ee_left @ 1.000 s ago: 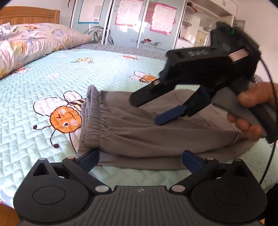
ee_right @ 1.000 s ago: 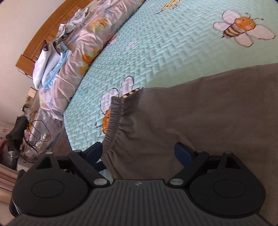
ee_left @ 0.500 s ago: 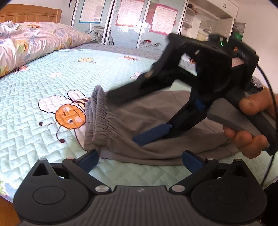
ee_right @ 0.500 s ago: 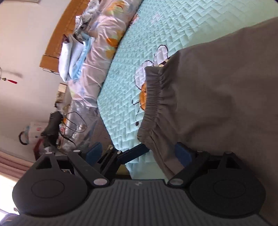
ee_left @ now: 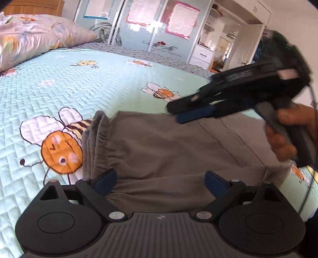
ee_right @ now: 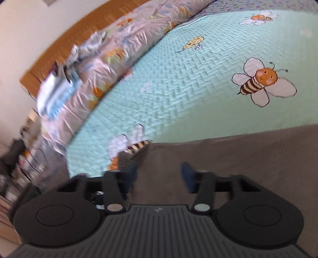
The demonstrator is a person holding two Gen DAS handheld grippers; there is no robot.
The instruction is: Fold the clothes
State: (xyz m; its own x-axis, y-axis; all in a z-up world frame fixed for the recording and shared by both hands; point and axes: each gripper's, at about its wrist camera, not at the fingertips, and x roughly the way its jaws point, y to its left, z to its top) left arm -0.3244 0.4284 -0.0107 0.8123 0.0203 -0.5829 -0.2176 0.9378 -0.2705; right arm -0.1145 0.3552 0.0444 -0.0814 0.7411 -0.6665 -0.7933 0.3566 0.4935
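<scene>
The grey trousers lay folded flat on the bed, directly ahead of and beneath my left gripper, with their gathered elastic waistband just beyond its left fingertip. A lower layer of the same cloth showed below the upper fold, right at the gripper's tips. My left gripper's jaws stood wide and were easing inward; its blue pads sat on either side of the fabric's near edge without pinching it.

My right gripper hung above the trousers' far edge, ahead and to the right of the left one, blurred by motion. Its jaws were closing, the blue fingertips drawn near together, and from the left wrist view nothing seemed to be caught between them. In its own view the right gripper had grey cloth filling the space under and between its pads, but I could not tell whether they pressed on it. My right hand wrapped the handle at the picture's right edge.

Around the trousers spread the pale green quilted bedspread printed with cartoon bees, one large orange bee just left of the waistband. Farther off to the left lay a floral pillow against a wooden headboard, with a small heap of crumpled cloth on it in the right wrist view. Straight beyond the bed stood wardrobe doors with pink posters, and white shelves to their right.
</scene>
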